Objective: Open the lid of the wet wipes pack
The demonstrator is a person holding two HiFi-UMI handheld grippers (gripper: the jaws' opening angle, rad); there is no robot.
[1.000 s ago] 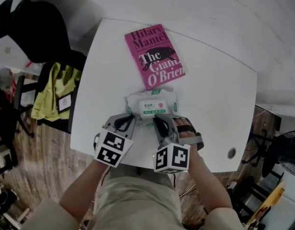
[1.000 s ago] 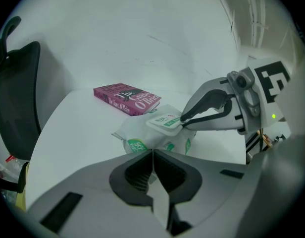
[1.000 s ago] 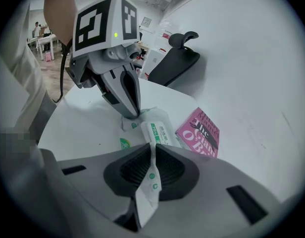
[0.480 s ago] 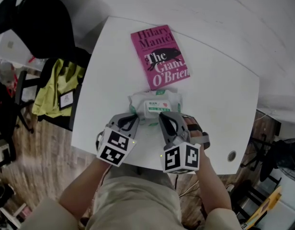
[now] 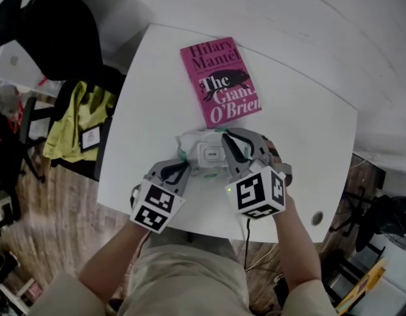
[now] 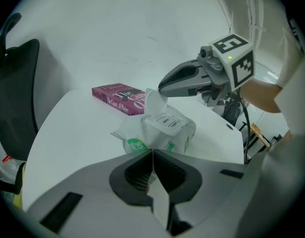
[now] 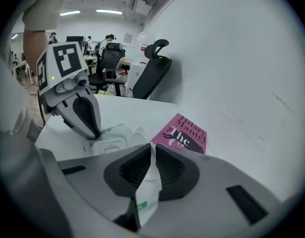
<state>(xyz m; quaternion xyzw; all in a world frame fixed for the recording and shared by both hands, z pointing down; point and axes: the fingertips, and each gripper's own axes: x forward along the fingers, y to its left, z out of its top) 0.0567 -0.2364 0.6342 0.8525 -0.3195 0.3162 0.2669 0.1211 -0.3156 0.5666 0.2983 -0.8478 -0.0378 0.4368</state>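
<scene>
Nearest the person, the left gripper (image 6: 152,153) is pinching the pack's (image 6: 178,133) near left corner. Its jaws are closing tight on the film and pinning it to the table (image 5: 302,130). The pack is lying mid-table, just ahead of both hands, its long axis running left to right across the person.

Over it, the right gripper (image 5: 224,138) is holding the lid (image 6: 155,101) between narrow jaws. They have just been easing open a little, yet the white flap is sitting between the pads. The lid is standing tilted up off the pack, apparently hinging at the far side. The right gripper, the one already on it, is probably needing to swing up and away, toward the book (image 5: 221,81) lying just beyond.

Against a second ago, the right gripper is sitting higher and farther out, no longer beside the left. The lid's printed top is giving way to a plain white panel beneath, and the left gripper is staying put.
</scene>
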